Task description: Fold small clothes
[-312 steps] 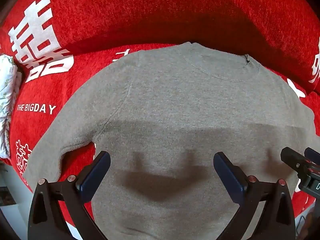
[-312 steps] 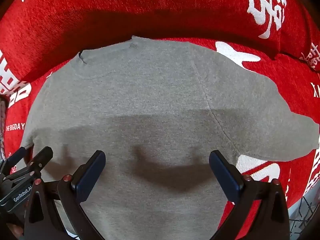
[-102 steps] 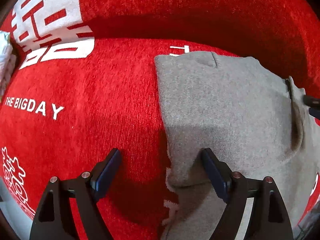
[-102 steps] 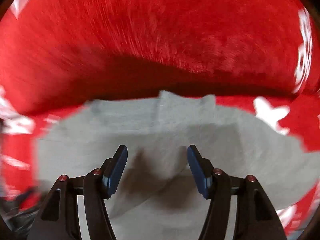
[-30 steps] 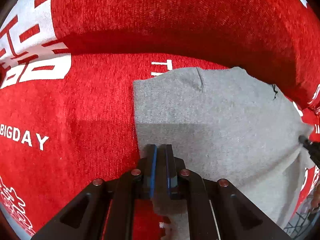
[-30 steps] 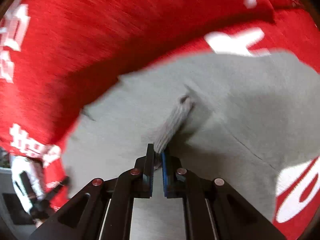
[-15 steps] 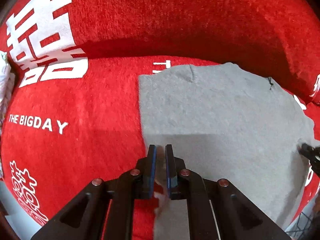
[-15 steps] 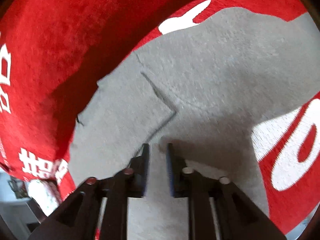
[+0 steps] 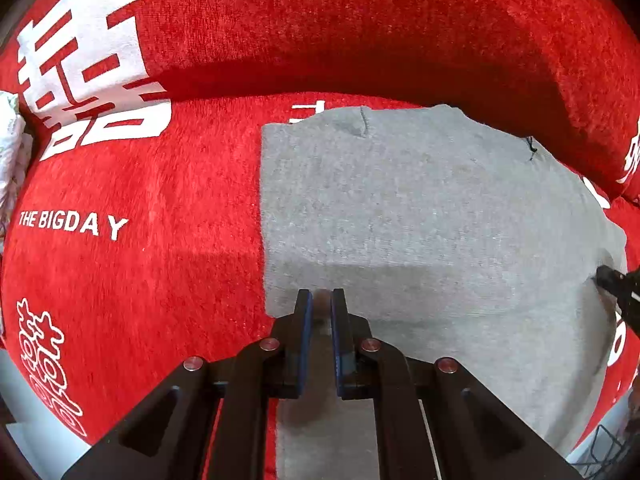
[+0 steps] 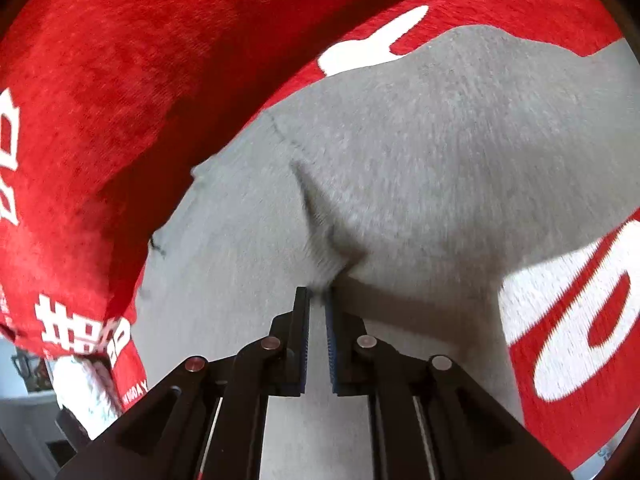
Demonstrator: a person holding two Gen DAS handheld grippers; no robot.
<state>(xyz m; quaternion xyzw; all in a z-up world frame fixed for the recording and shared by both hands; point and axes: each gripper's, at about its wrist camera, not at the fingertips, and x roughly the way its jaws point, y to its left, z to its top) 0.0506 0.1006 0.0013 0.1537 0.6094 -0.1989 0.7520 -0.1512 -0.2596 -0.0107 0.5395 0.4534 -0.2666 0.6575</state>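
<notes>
In the left wrist view, the left gripper (image 9: 320, 300) hovers low over the near left part of the grey knitted sweater (image 9: 420, 220), its blue-padded jaws a narrow slit apart and holding nothing. The sweater lies flat on the red chenille sofa cover (image 9: 140, 280) with white printed lettering, its left side folded into a straight edge that runs away from the camera, neckline at the far end toward the backrest. In the right wrist view, the right gripper (image 10: 318, 298) has jaws nearly closed at a raised cuff fold (image 10: 320, 240); whether they pinch it cannot be told. A white patterned cloth (image 9: 10, 152) sits at the sofa's far left.
</notes>
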